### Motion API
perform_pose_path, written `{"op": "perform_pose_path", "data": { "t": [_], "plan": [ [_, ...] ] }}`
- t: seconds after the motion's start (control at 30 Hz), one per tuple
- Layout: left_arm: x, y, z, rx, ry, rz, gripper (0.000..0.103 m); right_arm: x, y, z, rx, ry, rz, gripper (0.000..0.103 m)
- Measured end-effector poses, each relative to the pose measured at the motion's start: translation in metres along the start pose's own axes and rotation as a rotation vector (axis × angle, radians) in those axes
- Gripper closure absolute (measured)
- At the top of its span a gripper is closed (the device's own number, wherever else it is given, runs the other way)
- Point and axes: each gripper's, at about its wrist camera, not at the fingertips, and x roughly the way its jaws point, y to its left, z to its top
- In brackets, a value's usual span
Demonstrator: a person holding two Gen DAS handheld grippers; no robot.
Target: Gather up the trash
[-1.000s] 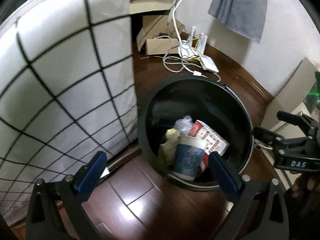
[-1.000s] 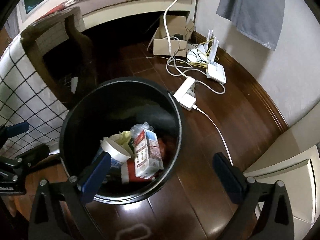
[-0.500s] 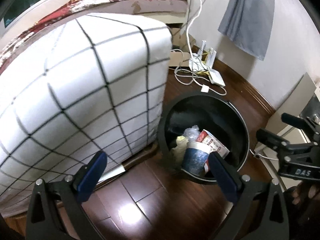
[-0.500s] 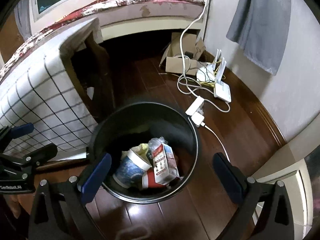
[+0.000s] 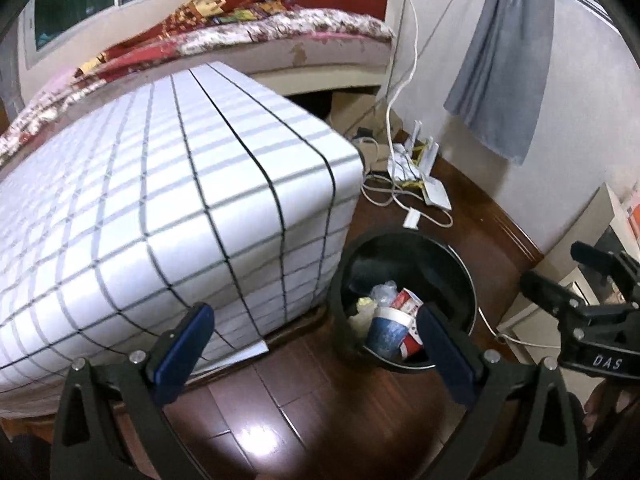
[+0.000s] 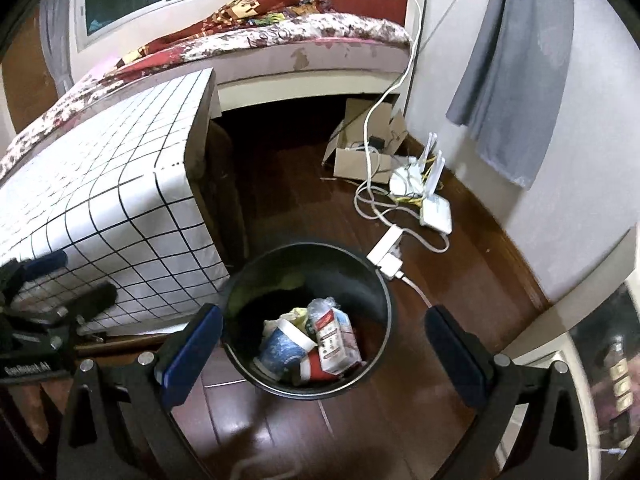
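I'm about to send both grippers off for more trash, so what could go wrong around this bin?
1. The white cables and power strip lie on the floor right beside the black bin; a low sweep of the open right gripper could snag them.
2. The blue cup and carton sit loosely piled, so knocking the bin might spill them.
3. The open left gripper hangs near the checked table cover, which could catch a finger.

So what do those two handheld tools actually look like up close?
Each tool, left and right, is a black plastic frame with silver screws ending in two fingers faced with blue pads. White lettering marks each body; "DAS" is readable on the right one. No cables are visible on them.
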Motion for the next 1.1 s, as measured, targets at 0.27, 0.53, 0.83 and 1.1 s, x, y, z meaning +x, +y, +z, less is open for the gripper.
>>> {"op": "perform_pose_path", "data": {
  "t": [0.27, 0.53, 0.83, 1.1],
  "plan": [
    [-0.031, 0.002, 0.006, -0.005, -0.048, 0.014, 0.001, -0.040, 0.009, 0.012, -0.032, -0.035, 0.001, 0.001],
    [-0.064, 0.005, 0.010, -0.021, -0.104, 0.001, 0.001, -0.071, 0.017, 0.024, -0.050, -0.082, -0.015, 0.001],
    [-0.096, 0.009, 0.017, -0.045, -0.181, -0.023, 0.001, -0.101, 0.031, 0.038, -0.060, -0.130, -0.004, 0.001],
    [-0.125, 0.010, 0.012, -0.032, -0.247, -0.019, 0.001, -0.142, 0.036, 0.039, -0.076, -0.230, -0.023, 0.001]
  ]
}}
